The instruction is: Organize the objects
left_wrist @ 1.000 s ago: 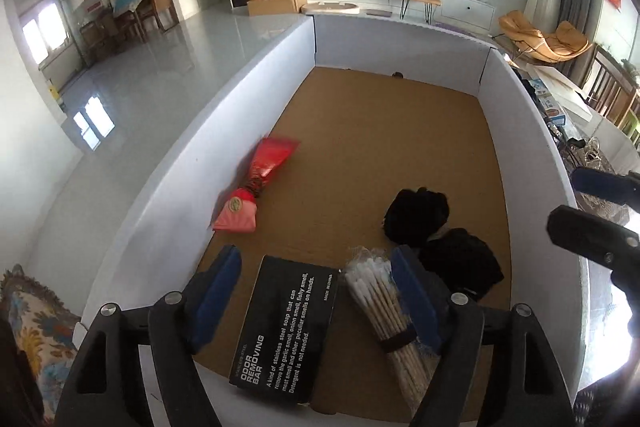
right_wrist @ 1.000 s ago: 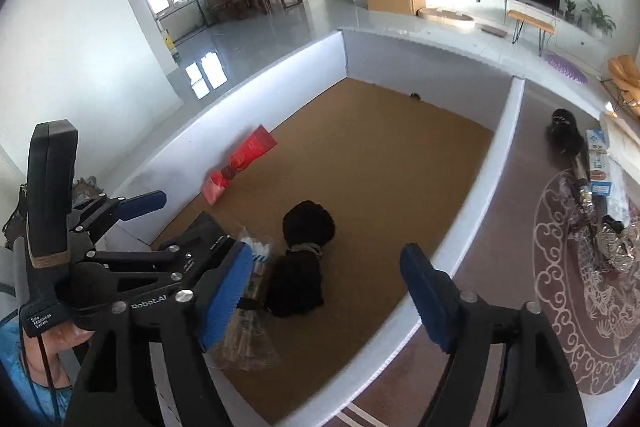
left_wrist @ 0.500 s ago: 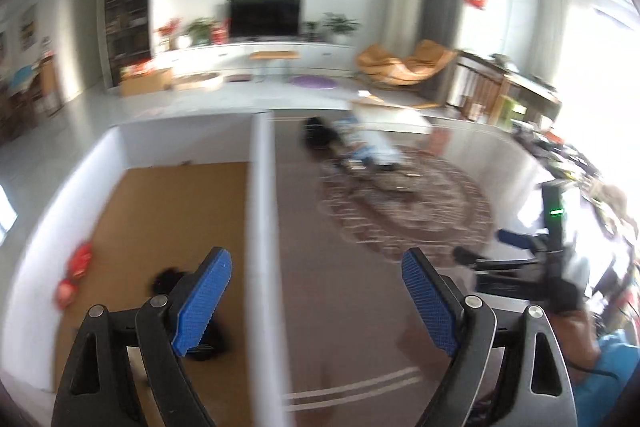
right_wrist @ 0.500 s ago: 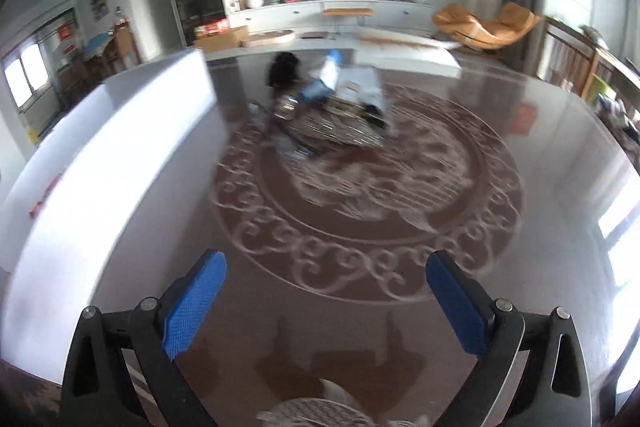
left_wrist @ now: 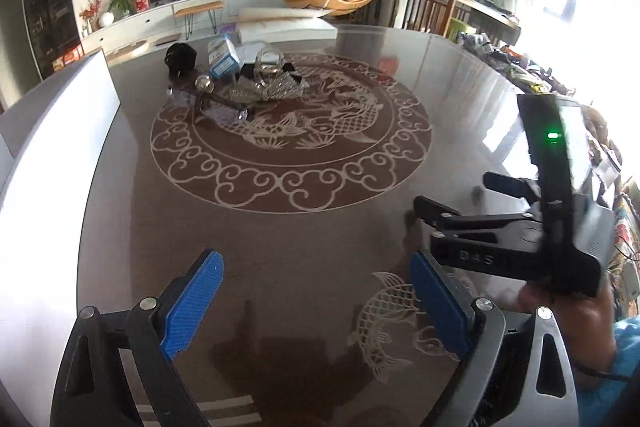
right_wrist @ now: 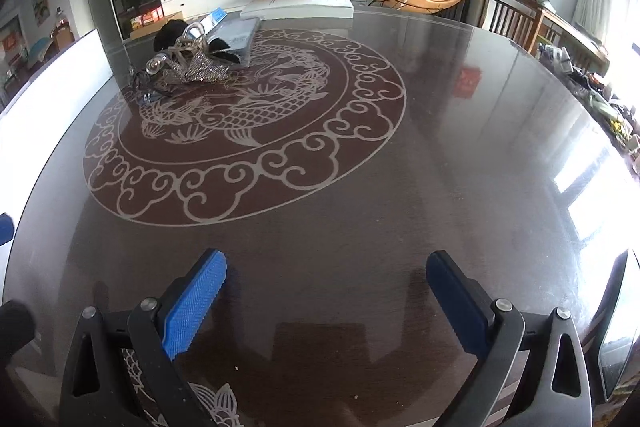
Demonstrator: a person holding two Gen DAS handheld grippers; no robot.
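While both hand-held grippers (left_wrist: pixel 316 291) (right_wrist: pixel 326 291) hover spread and empty, the blue-and-white box's (left_wrist: pixel 223 58) printing is too blurred to read.

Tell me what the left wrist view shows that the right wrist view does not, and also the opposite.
Only the left wrist view shows the right hand-held gripper from the side, with a green light lit on its body, and a fish motif on the table near the camera.

Only the right wrist view shows a red reflection on the table.

Both show the dark round table with the dragon medallion, the pile of objects at its far side, the white wall at the left, and open blue-padded fingers.
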